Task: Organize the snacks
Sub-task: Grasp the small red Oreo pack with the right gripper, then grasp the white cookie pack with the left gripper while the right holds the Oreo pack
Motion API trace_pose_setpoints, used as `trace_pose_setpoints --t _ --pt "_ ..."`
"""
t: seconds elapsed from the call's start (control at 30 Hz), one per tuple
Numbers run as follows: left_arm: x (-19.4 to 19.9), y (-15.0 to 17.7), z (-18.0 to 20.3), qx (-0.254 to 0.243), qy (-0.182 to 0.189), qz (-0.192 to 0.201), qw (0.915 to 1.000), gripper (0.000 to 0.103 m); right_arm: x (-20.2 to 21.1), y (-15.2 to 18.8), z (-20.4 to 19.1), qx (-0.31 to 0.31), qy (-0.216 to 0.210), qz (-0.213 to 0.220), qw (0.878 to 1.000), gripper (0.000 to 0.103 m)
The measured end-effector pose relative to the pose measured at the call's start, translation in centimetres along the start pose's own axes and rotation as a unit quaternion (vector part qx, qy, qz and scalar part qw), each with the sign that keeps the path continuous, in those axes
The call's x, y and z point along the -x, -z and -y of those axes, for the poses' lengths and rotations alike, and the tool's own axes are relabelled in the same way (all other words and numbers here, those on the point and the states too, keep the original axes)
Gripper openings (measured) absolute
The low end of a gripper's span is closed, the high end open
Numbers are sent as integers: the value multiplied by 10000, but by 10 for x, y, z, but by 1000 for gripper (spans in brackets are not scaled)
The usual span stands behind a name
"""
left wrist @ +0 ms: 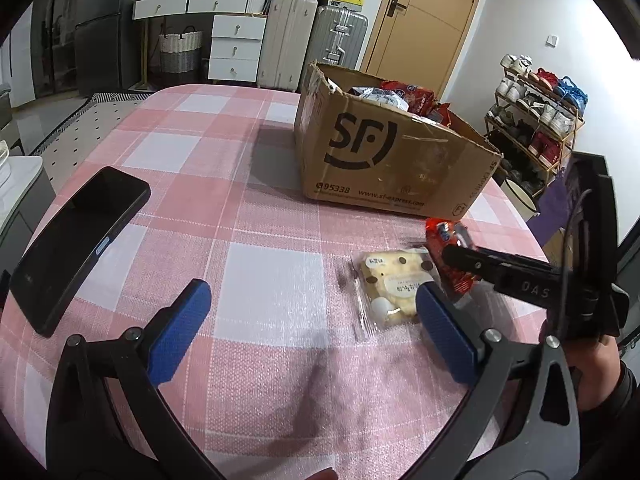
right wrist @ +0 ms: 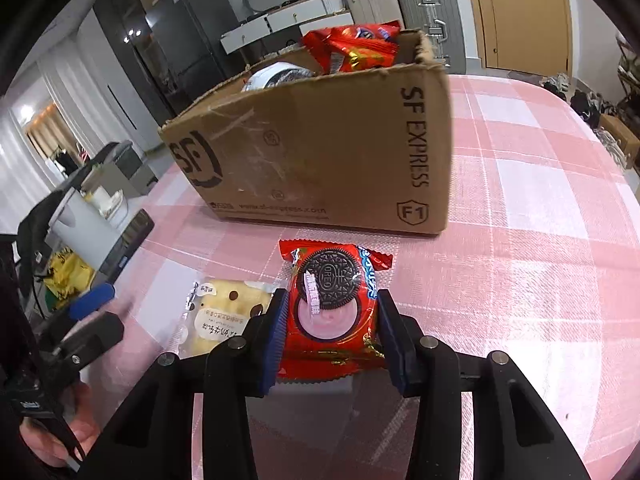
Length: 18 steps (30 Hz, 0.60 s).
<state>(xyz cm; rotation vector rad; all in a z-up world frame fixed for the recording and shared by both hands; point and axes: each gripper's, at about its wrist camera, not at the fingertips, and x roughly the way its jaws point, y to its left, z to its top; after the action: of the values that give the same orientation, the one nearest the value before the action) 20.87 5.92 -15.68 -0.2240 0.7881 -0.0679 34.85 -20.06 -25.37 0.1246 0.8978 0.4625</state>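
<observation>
My right gripper (right wrist: 331,312) is shut on a red Oreo packet (right wrist: 334,304) that lies on the pink checked tablecloth, its blue pads pressing the packet's two sides. The same packet (left wrist: 448,252) shows in the left wrist view under the right gripper's black finger. Just left of it lies a clear-wrapped yellow cake (right wrist: 224,316), seen too as the cake (left wrist: 394,288) beside my left gripper's right pad. My left gripper (left wrist: 312,310) stands open over bare cloth with nothing between its fingers. A brown SF cardboard box (right wrist: 320,152) holding several snack packets stands behind the packet.
A black phone (left wrist: 80,240) lies on the table at the left. The box (left wrist: 392,160) sits at the table's far side. Suitcases (left wrist: 288,40), white drawers and a shoe rack (left wrist: 536,120) stand beyond the table. A person's hand (right wrist: 60,436) holds the left gripper.
</observation>
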Motion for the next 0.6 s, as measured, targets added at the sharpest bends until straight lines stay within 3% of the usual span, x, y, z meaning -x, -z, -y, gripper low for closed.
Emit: trace_pose_setpoints --t 0.6 --pt "6 3 17 -157 -61 -226 9996 102 52 15 12 -229 -440 520 9974 43"
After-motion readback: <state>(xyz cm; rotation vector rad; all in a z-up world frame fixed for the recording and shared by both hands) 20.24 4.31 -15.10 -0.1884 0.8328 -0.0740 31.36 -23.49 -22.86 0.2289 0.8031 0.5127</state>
